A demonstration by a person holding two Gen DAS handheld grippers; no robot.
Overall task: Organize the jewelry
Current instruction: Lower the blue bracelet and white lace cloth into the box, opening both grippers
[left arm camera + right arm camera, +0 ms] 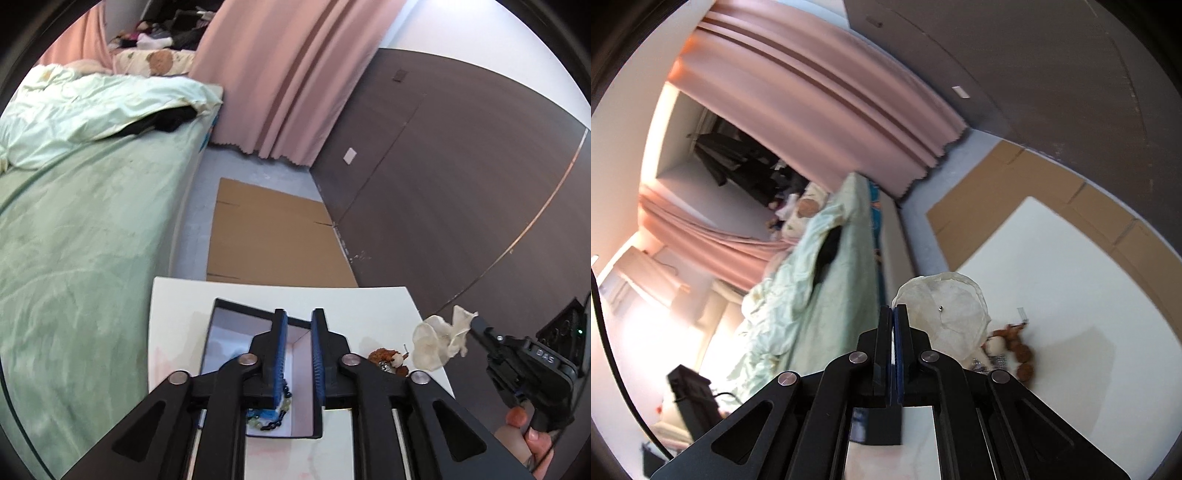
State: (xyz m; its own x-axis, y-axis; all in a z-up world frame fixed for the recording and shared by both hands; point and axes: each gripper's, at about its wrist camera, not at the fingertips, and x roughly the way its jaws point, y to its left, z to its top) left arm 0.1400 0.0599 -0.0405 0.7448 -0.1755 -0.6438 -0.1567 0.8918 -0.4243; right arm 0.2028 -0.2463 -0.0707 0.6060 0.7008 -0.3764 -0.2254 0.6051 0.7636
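Currently:
- Left tongs (298, 354) are held apart with nothing gripped, poised over the open box (258, 369) on the white worktop (369, 302).
- A beaded bracelet (271, 415) is seen lying inside the box, below the left tongs.
- Right tongs (894, 314) are pressed together on a crumpled white pouch (945, 314), which is lifted clear of the worktop, right of the box.
- A brown beaded bracelet (1015, 350) is left loose on the worktop, just beside some small silver pieces (990, 363); type cannot be told.
- Step judged in hand: pouch being handled, probably to be stowed or emptied.
- Next move calls for the pouch to be carried over the box and released gently; thin fabric is likely to snag on the pads.
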